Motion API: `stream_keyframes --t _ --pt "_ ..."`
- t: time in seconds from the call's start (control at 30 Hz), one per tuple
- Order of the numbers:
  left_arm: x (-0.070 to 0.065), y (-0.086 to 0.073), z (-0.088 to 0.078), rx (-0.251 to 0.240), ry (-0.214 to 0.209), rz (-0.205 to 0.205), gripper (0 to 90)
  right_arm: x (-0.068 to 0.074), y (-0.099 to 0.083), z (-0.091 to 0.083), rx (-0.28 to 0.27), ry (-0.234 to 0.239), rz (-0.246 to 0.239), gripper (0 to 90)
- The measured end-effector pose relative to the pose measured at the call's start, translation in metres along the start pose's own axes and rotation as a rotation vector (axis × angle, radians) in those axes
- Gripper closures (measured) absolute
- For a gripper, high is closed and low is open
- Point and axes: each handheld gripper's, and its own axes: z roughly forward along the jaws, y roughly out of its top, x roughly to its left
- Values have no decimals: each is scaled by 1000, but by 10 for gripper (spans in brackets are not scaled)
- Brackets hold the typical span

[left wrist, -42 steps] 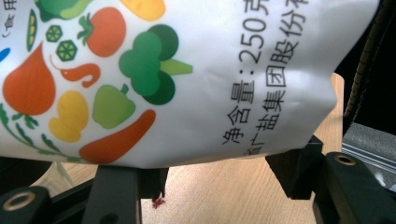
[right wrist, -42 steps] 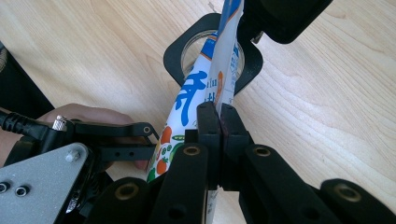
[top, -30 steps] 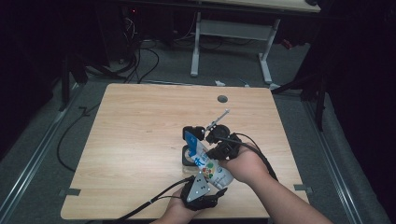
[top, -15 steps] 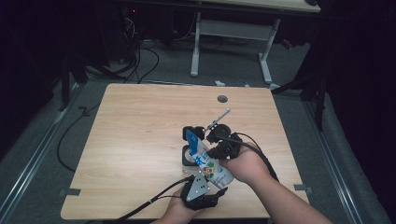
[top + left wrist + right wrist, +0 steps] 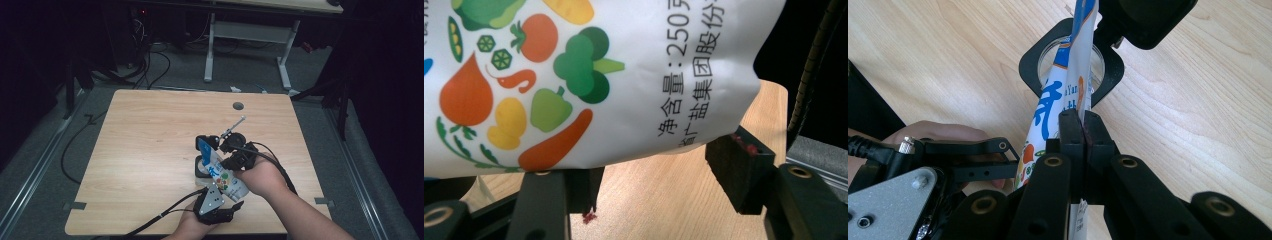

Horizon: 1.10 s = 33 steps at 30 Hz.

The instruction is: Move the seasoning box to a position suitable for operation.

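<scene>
From the high view, the salt bag was up off the worktop, slanting from the left gripper near the front edge up toward the right gripper, with its blue top end hanging over a little black-framed dish. So the pick-up was done and the bag was lined up over the dish; looked to me like they were about to pour, or setting up to open it. I couldn't spot any salt in the dish from up there.

In the left gripper view, the bottom of the bag, the end with the veggie print, sat between the jaws. They'd just been spreading apart: the right-hand pad stood clear of the plastic, while the left-hand one was right under the bag's lower edge. So that gripper looked to be letting go, not pinching anymore.

In the right gripper view, the right gripper was clamped tight on the thin edge of the bag, pads squeezed nearly together with the film between them. The bag's end pointed down at the round dish. The left gripper showed off to the lower left. The dish looked empty to me, so my guess is the actual emptying was all still left to do.
</scene>
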Motion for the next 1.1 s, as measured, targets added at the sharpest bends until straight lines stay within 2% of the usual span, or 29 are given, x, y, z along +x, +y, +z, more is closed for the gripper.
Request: stream_keyframes --t 0.2,0.6,1.1 --pt "2 -1 0 8 14 -5 416 1 1 1 1 -1 -3 897" --pt "1 0 -1 0 30 3 481 1 0 0 7 -9 1 897" --pt "4 3 -4 -9 12 -12 496 -2 4 -1 24 -24 -1 897"
